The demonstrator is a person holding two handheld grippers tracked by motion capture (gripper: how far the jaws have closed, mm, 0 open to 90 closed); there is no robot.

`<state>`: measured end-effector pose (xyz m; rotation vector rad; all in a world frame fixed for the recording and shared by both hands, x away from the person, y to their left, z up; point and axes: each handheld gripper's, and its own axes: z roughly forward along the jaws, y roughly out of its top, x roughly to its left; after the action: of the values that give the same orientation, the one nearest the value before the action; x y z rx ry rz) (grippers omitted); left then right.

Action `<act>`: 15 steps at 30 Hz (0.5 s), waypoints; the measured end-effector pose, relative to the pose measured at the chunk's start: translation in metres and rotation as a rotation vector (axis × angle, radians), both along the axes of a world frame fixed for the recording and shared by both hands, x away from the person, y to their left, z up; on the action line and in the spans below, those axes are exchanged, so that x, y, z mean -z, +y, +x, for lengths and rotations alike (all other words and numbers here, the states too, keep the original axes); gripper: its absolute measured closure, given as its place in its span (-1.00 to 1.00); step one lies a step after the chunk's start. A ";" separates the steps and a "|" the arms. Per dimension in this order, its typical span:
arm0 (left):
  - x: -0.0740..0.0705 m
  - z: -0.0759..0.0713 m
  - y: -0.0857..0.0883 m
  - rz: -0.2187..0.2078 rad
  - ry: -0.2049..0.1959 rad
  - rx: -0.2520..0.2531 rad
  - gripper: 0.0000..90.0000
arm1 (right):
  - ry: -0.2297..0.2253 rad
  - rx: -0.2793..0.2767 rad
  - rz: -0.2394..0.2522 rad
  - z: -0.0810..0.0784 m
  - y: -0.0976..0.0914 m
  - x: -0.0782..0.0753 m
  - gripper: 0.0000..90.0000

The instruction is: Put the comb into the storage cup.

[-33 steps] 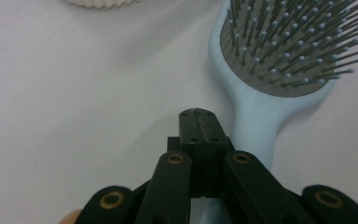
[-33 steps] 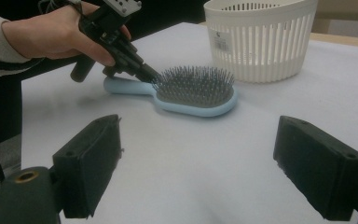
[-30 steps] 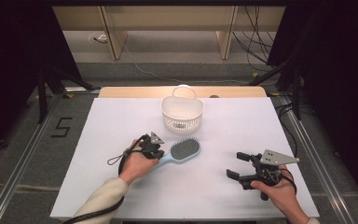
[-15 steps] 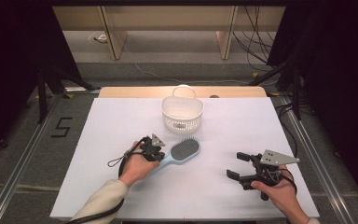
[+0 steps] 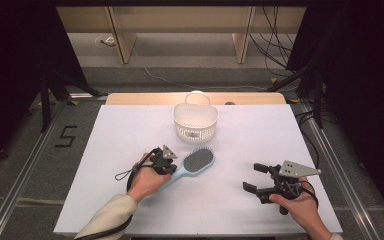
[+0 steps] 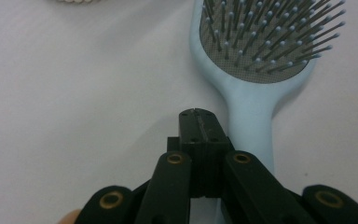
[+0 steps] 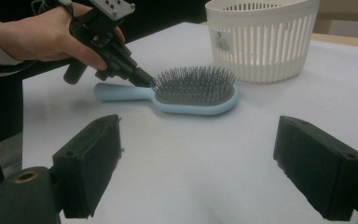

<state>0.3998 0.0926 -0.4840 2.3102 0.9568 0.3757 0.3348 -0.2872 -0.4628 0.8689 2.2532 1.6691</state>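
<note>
A light blue hairbrush (image 5: 195,164) lies bristles up on the white table (image 5: 120,135), its head toward the basket. My left gripper (image 5: 173,168) is shut with nothing between its jaws. In the left gripper view its closed tips (image 6: 198,115) sit just left of the hairbrush (image 6: 256,79) handle, near the neck. The right gripper view shows the left gripper (image 7: 142,77) angled down beside the handle of the hairbrush (image 7: 186,93). My right gripper (image 5: 254,177) stands open at the near right, apart from the brush, its wide jaws (image 7: 200,140) holding nothing.
A white slatted basket (image 5: 195,120) with a handle stands at the back centre, just beyond the brush head; it looks empty in the right gripper view (image 7: 261,42). A wooden strip runs along the table's far edge.
</note>
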 end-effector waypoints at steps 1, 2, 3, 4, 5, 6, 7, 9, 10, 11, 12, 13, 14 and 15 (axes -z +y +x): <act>0.000 0.000 0.000 0.000 0.000 0.001 0.99 | 0.000 0.000 -0.001 0.000 0.000 0.000 -0.65; 0.000 -0.001 0.000 0.000 -0.001 0.002 0.99 | 0.000 0.001 -0.002 0.000 0.000 0.000 -0.65; 0.000 -0.001 0.000 0.000 -0.002 0.003 0.99 | 0.001 0.001 0.000 0.000 0.000 0.000 -0.65; 0.000 -0.001 0.000 -0.001 -0.002 0.002 0.99 | 0.001 0.001 0.000 0.000 0.000 0.000 -0.65; 0.000 -0.001 0.000 -0.003 -0.001 0.002 0.99 | 0.001 0.002 -0.001 0.000 0.000 0.000 -0.65; 0.000 0.000 0.001 -0.006 -0.001 0.001 0.99 | 0.001 0.002 -0.001 0.000 0.000 0.000 -0.65; 0.001 0.000 0.001 -0.009 -0.002 -0.001 0.98 | 0.001 0.003 -0.001 0.000 0.000 0.000 -0.65; 0.001 0.000 0.001 -0.009 -0.005 -0.001 0.98 | 0.002 0.004 -0.001 0.000 0.000 0.001 -0.65; 0.000 0.000 0.002 -0.010 -0.007 0.000 0.96 | 0.002 0.004 -0.001 0.000 0.000 0.001 -0.65; 0.000 0.000 0.002 -0.010 -0.011 -0.002 0.93 | 0.001 0.004 -0.001 0.000 0.000 0.001 -0.65; 0.000 0.000 0.002 -0.011 -0.012 -0.002 0.90 | 0.002 0.005 -0.001 0.000 0.000 0.001 -0.65; -0.001 0.000 0.003 -0.008 -0.015 -0.002 0.88 | 0.003 0.005 -0.001 0.000 0.000 0.001 -0.65; -0.002 0.000 0.004 -0.012 -0.020 -0.007 0.86 | 0.003 0.006 -0.002 0.000 0.000 0.001 -0.65; -0.003 0.000 0.004 -0.018 -0.024 -0.012 0.83 | 0.003 0.006 -0.003 0.000 0.000 0.001 -0.65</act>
<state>0.4000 0.0966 -0.4815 2.2802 0.9583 0.3975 0.3353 -0.2877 -0.4637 0.8779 2.2518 1.6630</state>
